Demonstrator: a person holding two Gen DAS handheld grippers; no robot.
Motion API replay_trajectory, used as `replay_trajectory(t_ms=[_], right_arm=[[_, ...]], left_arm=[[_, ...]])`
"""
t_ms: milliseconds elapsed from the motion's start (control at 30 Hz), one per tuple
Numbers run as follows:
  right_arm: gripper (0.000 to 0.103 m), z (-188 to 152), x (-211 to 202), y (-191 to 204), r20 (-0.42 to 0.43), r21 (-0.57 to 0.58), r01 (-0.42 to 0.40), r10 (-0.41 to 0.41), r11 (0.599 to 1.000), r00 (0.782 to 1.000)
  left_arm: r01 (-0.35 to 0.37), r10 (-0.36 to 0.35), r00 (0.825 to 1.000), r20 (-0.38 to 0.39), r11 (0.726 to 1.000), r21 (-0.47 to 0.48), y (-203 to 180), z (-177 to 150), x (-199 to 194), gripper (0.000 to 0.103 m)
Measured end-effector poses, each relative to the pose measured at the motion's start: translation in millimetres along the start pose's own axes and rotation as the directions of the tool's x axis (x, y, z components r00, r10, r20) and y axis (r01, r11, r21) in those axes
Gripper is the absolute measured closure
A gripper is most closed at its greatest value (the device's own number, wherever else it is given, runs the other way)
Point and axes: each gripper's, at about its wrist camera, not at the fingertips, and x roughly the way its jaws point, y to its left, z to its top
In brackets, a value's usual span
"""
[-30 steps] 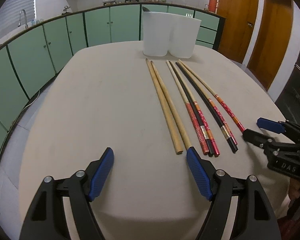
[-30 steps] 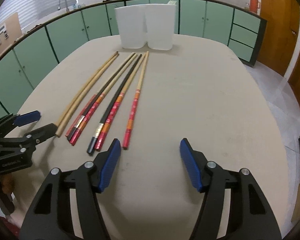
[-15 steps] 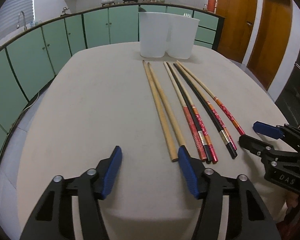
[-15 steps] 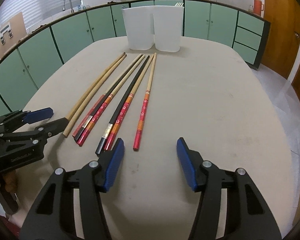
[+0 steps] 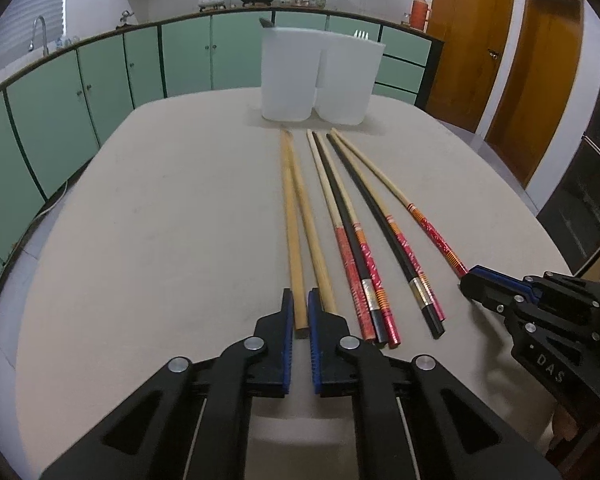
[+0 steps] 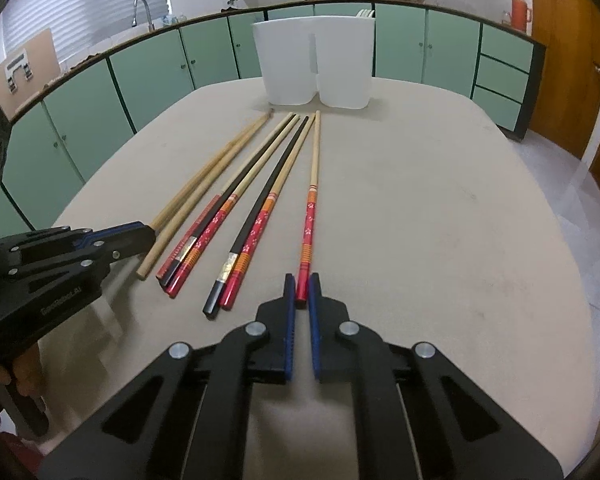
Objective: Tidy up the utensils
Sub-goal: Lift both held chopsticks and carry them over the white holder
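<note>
Several chopsticks lie side by side on the beige table (image 5: 160,220), pointing at a white two-part holder (image 5: 316,80) at the far end. My left gripper (image 5: 300,294) has its jaws closing tight on the near end of the leftmost plain wooden chopstick (image 5: 292,220); its twin (image 5: 310,220) lies just to the right, free. My right gripper (image 6: 301,278) is shut on the near end of the rightmost red-handled chopstick (image 6: 312,200). Between them rest red-and-black decorated chopsticks (image 6: 236,240). Each wrist view shows the other gripper at its edge: the right gripper (image 5: 470,282), the left gripper (image 6: 148,236).
Forks and a dark utensil stick out of the holder (image 6: 316,64). Green cabinets (image 5: 60,112) curve round the left and back under a counter with pots. Wooden doors (image 5: 472,40) stand at the right. A person's hand (image 6: 4,368) holds the left gripper.
Both grippers went from wide open to shut. Each edged forward onto a chopstick's near end, the left on the plain wooden one, the right on the red-handled one.
</note>
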Motion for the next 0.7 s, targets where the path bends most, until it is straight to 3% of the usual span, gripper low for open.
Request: replay_trajectory(t_ms=[400,700], right_arm=[[0.098,23,-38,-3,0.100,-0.021,0.008,-0.006,1.000,0.995],[0.098,61,-76,-13,0.212,-0.036,0.005,0.003,0.999,0.977]], left_arm=[[-0.031,0.026,0.994,0.103,0.999,0.044,-9,27,-48,0.096],[-0.025,0.012,0.968,0.251,0.999,0.049,-10,64,-96,0.096]])
